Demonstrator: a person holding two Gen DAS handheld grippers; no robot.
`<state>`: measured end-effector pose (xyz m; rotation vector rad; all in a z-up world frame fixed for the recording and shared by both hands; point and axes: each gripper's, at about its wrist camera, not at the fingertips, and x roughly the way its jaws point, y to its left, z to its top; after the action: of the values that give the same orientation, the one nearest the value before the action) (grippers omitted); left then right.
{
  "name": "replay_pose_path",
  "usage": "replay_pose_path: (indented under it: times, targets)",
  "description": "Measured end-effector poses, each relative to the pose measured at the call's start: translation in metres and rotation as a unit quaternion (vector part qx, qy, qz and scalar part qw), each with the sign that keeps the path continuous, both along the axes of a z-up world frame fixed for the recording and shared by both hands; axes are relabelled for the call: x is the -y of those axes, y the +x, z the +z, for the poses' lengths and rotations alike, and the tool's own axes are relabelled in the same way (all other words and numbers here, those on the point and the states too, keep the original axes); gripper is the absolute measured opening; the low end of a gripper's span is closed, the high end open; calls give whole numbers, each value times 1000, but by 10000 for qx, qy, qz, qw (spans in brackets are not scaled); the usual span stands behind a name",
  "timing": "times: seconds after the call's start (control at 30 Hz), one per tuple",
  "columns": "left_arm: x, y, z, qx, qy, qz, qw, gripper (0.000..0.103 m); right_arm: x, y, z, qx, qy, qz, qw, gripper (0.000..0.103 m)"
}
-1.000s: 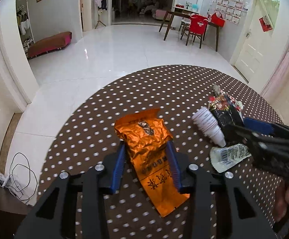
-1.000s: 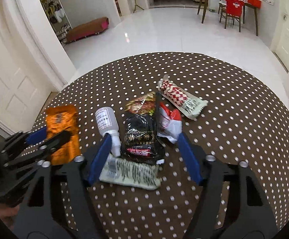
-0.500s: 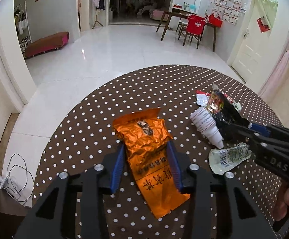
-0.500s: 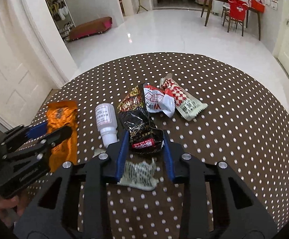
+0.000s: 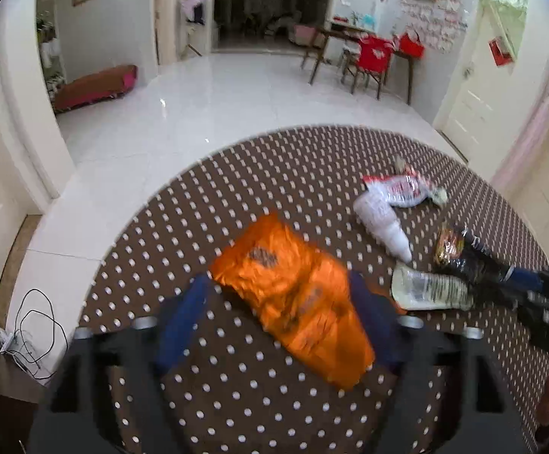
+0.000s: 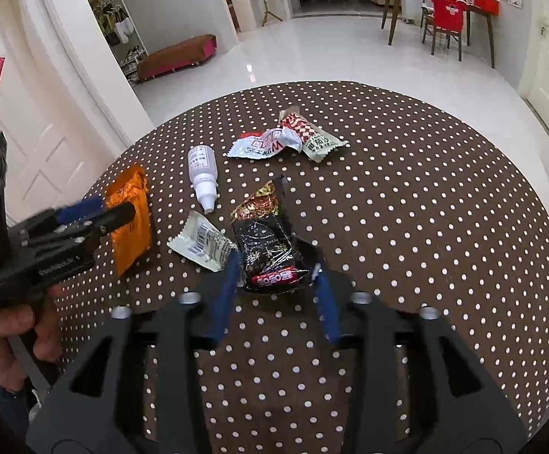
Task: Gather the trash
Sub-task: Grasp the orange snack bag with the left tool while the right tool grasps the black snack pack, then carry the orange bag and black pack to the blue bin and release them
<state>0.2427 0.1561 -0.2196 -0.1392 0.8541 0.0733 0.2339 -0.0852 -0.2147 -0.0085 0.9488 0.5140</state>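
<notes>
since a second ago the left claw (image 5: pixel 274 321) has spread wide around the orange foil pouch (image 5: pixel 293 299), which it pinched before; its jaws are opening, and the blurred pouch sits between them with a gap on the left side. the right claw (image 6: pixel 276 283) has slid back toward the near edge of the desk (image 6: pixel 425 208), dragging the black snack wrapper (image 6: pixel 270 242) away from the other litter. its jaws are opening too, the blue pads stand just beside the crumpled wrapper's edges, and whether they press it cannot be told for sure; they look loose.

on the polka-dot desk, the white dropper bottle (image 6: pixel 202 170) lies on its side beyond the wrapper, nozzle toward the camera. a flat pale sachet with a barcode (image 6: pixel 202 244) lies just left of the black wrapper, touching the left blue pad of the right claw. farther back, a white and red wrapper (image 6: pixel 265 145) overlaps a red checked packet (image 6: pixel 312 136). a hand (image 6: pixel 10 329) grips the left claw's handle at the left edge.
</notes>
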Motion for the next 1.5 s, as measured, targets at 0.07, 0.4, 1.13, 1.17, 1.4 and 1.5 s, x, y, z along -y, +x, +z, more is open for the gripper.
replay_pose_path:
  times: [0.07, 0.4, 1.13, 1.17, 1.4, 1.5]
  targets:
    - [0, 7, 3, -24, -68, 27, 10000, 79, 0, 0, 2, 41, -13, -23, 10000, 48]
    - [8, 21, -7, -221, 53, -55, 9997, 48, -31, 18, -6, -10, -318, 364, 9988, 29]
    - [73, -71, 50, 497, -325, -914, 9940, 37, 143, -63, 38, 194, 1049, -877, 9904, 24]
    - [84, -73, 57, 564, -330, -1028, 9926, 37, 151, -67, 40, 222, 1088, -948, 9893, 24]
    - [183, -77, 84, 801, -311, -1992, 9762, 38, 235, -97, 53, 442, 1327, -1687, 9757, 24]
    - [232, -80, 85, 789, -282, -2431, 9664, 37, 278, -110, 47, 446, 1358, -2113, 9669, 24]
